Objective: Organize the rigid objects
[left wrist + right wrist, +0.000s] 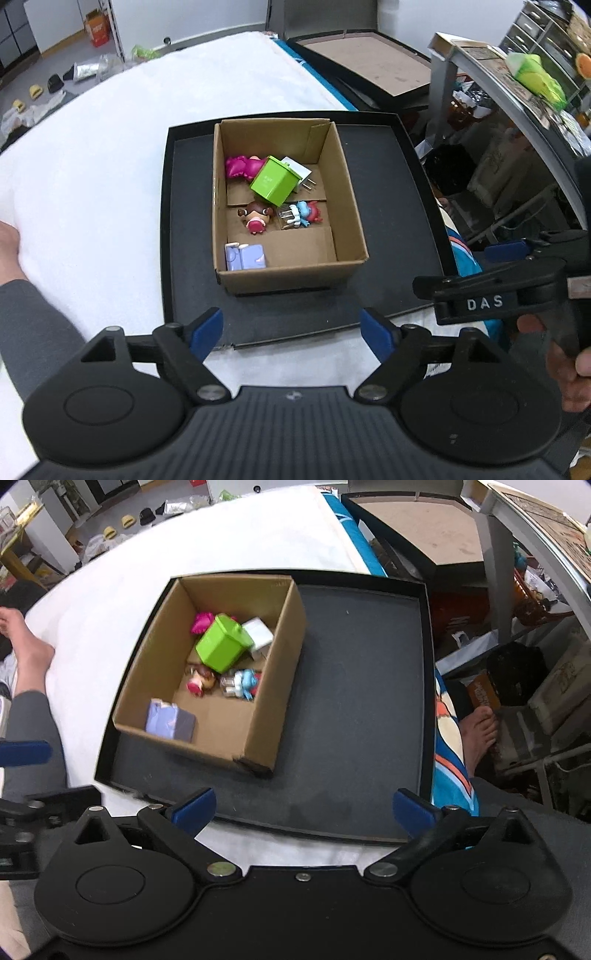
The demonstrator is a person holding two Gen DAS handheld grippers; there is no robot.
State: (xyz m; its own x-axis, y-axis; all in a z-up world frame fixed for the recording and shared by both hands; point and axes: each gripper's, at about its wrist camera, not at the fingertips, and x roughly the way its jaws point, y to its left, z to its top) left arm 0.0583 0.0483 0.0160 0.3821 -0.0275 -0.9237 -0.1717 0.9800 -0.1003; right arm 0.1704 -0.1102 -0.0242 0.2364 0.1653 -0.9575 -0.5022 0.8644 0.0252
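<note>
A shallow black tray (369, 206) at frame centre carries an open brown cardboard box (347, 206) of small hard toys, likely light; the stiff green plastic cube (274, 180) invites a flat-sided grip. Left gripper (291, 328) and right gripper (304, 808) hover, jaws apart, empty.

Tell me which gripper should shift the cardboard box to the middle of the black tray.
Left, probably. The left gripper faces the cardboard box squarely, jaws open. The right gripper points at bare black tray, with the box off to its left.
</note>
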